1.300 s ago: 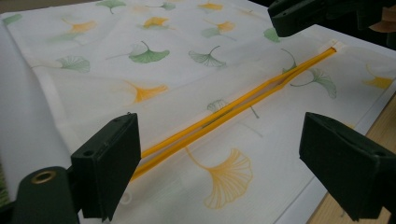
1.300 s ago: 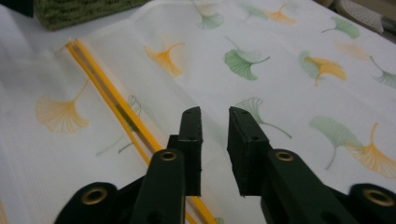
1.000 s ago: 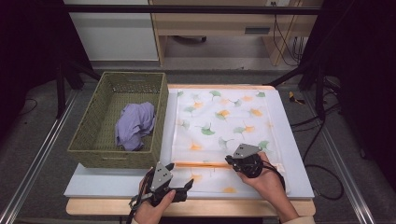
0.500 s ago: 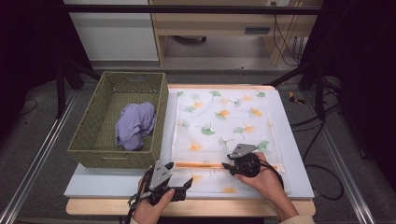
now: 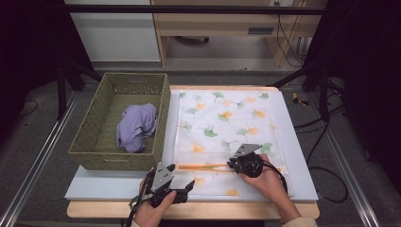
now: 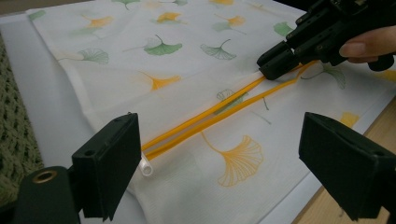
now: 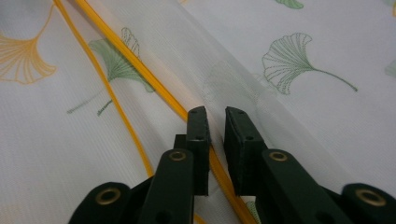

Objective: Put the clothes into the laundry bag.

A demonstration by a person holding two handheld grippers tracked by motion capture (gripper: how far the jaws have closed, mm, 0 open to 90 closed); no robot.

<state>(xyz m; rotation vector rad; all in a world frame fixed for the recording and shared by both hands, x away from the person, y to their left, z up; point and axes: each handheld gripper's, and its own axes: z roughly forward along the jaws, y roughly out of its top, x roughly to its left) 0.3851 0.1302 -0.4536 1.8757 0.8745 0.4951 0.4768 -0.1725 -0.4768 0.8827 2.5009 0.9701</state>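
**Working the zip on the ginkgo mesh bag**

High view: the mesh bag (image 5: 226,137) lies flat on the white table (image 5: 118,182), near its front, just beside the green basket (image 5: 99,137) that holds a crumpled purple cloth (image 5: 137,126). My right gripper (image 5: 239,163) sits on the orange zipper (image 5: 203,166), my left gripper (image 5: 182,187) at the bag's near left corner.

In the right gripper view my jaws have just been closing and stand almost together, a thin gap between the pads, with the zipper (image 7: 140,88) running under them. Whether they pinch the slider or fabric I cannot tell. In the left gripper view my left jaws are spread wide with nothing in them, hovering over the zipper end and its small white loop (image 6: 145,165).

I judge the bag light, thin and limp: it will bunch and drag along if pulled anywhere but on the zipper tape. The firmest hold is the orange tape or the stop at its left end, pinned by my left gripper while the right pulls along the line.

The basket wall stands close to the left; it could crowd my left hand.
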